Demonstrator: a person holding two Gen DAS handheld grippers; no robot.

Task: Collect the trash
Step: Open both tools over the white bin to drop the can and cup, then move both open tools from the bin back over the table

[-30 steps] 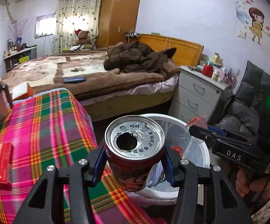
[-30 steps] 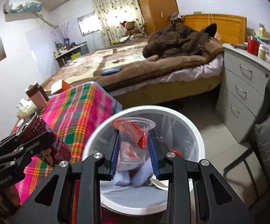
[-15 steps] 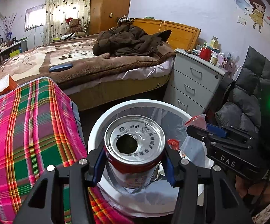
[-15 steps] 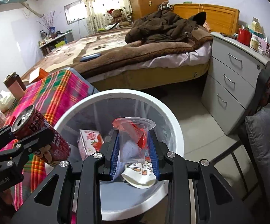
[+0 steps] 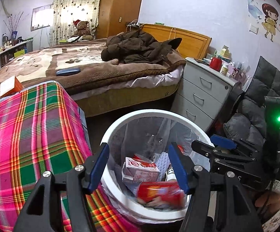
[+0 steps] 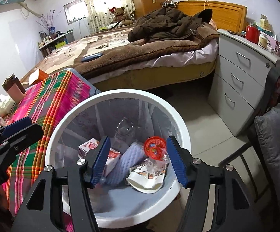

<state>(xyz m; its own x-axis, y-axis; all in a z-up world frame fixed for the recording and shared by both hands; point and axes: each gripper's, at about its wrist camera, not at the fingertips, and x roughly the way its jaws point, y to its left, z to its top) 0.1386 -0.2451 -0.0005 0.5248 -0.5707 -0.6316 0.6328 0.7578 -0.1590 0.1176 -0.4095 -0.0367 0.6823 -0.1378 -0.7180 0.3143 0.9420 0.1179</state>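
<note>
- Left gripper (image 5: 139,165): jaws have just been opening and stand apart, nothing pressed between the pads.
- Can (image 5: 160,193), red and blurred, lies low centre of the left view inside the bin (image 5: 149,115), below a pink carton (image 5: 140,171).
- Right gripper (image 6: 138,159): jaws have just been opening, now wide, empty.
- Cup (image 6: 156,150), clear with a red lid, sits in the bin right of centre in the right view, just inside the right pad, on a white wrapper (image 6: 146,177).
- Plaid cloth (image 5: 35,127) fills the left side.
</note>
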